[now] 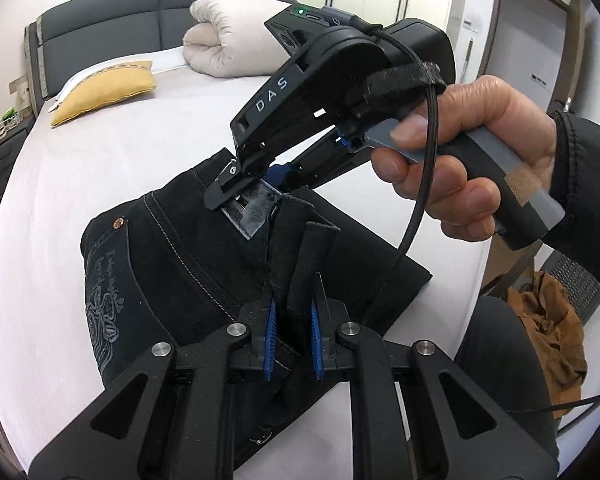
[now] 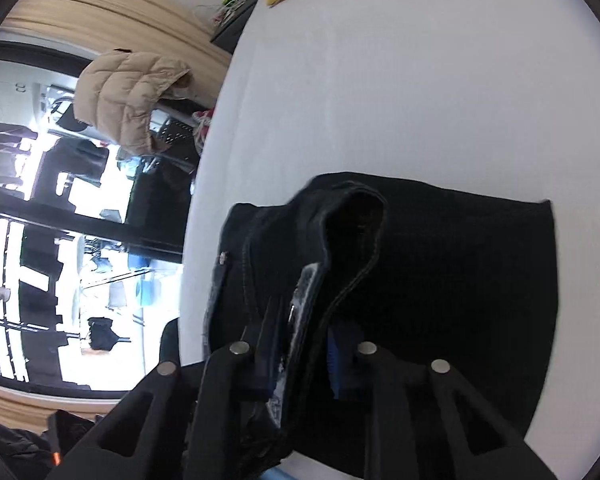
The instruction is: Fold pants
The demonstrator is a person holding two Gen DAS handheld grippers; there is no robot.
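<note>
Black pants (image 1: 160, 260) lie partly folded on the white bed sheet (image 1: 60, 200), with the waistband end lifted. My left gripper (image 1: 293, 336) is shut on a standing fold of the black waistband, pinched between its blue pads (image 1: 271, 336). My right gripper (image 1: 244, 196), held in a person's hand (image 1: 472, 160), is clamped on the waistband a little farther along, at the grey inner label (image 1: 256, 210). In the right wrist view the pants (image 2: 460, 260) spread over the sheet, and the raised waistband edge runs between the right gripper's (image 2: 300, 360) fingers.
A yellow pillow (image 1: 104, 92) and a rolled cream duvet (image 1: 228, 44) lie near the grey headboard (image 1: 112, 12). Brown cloth (image 1: 548, 328) sits on a chair past the bed's right edge. A beige puffer jacket (image 2: 132, 96) hangs by the window beyond the bed's left edge.
</note>
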